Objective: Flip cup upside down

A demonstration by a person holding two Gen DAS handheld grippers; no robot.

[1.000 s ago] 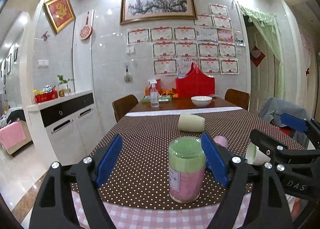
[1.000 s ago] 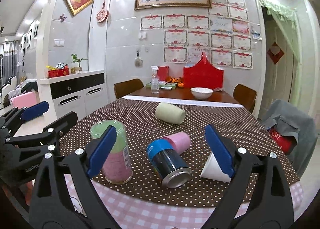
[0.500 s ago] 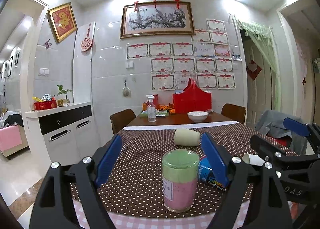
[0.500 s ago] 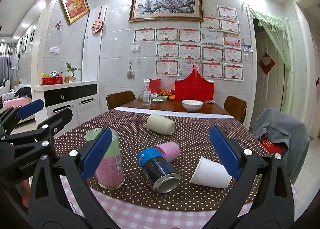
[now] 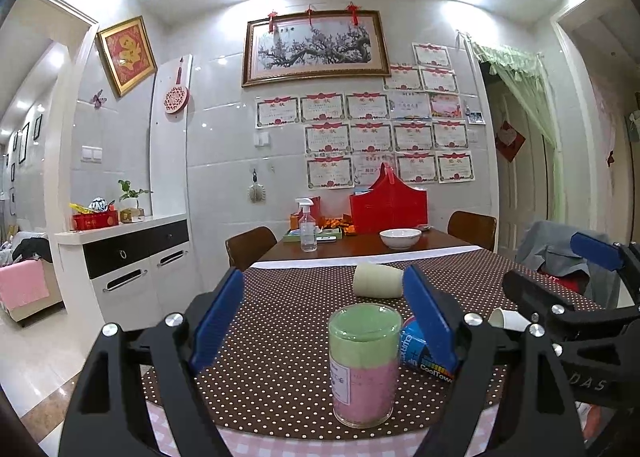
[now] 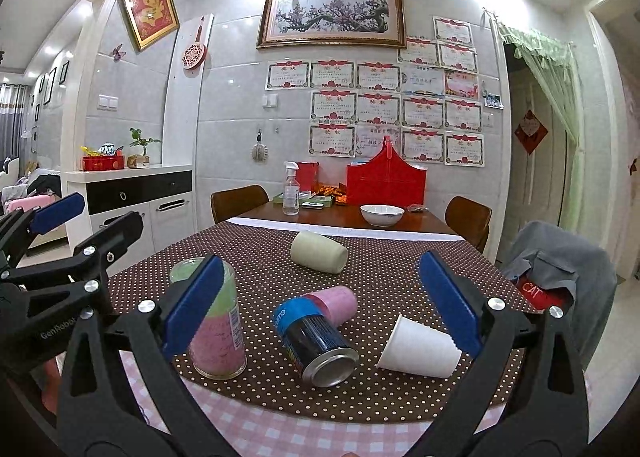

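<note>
A brown dotted tablecloth (image 6: 400,281) covers the near table, and on it, close to the front edge, stands the clear cup (image 5: 364,365) holding green and pink contents, long axis vertical, flat base up and mouth down on the cloth. The left gripper (image 5: 328,321) hangs in front of it with both blue pads spread wide, touching nothing, and the right gripper (image 6: 320,305) is equally spread over a blue can (image 6: 314,341), a pink cup (image 6: 336,303) and a white paper cup (image 6: 418,349), all lying on their sides
</note>
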